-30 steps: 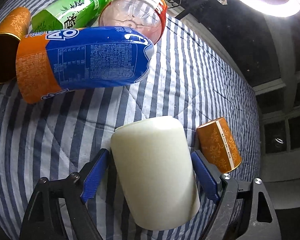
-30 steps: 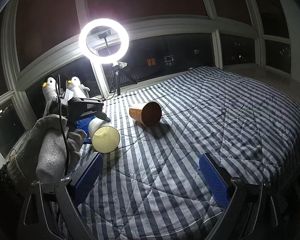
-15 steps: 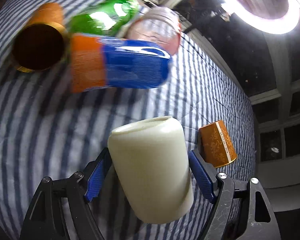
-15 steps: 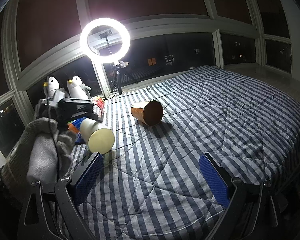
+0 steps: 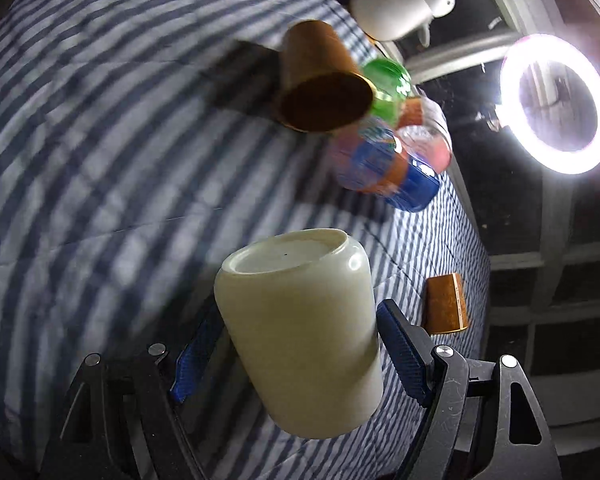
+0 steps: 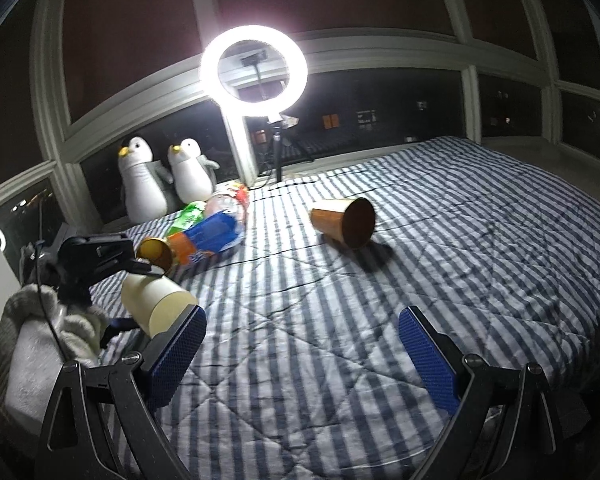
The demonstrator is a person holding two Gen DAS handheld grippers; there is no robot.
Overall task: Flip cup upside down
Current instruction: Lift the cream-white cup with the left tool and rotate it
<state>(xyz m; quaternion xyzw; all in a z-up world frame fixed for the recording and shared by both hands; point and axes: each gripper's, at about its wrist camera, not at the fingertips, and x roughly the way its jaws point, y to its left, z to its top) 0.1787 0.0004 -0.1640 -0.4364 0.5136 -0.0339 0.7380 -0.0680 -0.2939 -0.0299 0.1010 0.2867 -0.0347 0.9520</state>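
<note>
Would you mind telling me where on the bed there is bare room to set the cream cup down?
The striped quilt lies bare right of the fallen gold cup and in front of the right gripper. It is crowded near the penguins, around the snack bags.

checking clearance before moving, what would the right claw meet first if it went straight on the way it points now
Probably only the striped quilt. The right claw is open and empty, aimed over bare bedding. The brown cup lying on its side sits further along, slightly right of centre, though depth is unclear.
</note>
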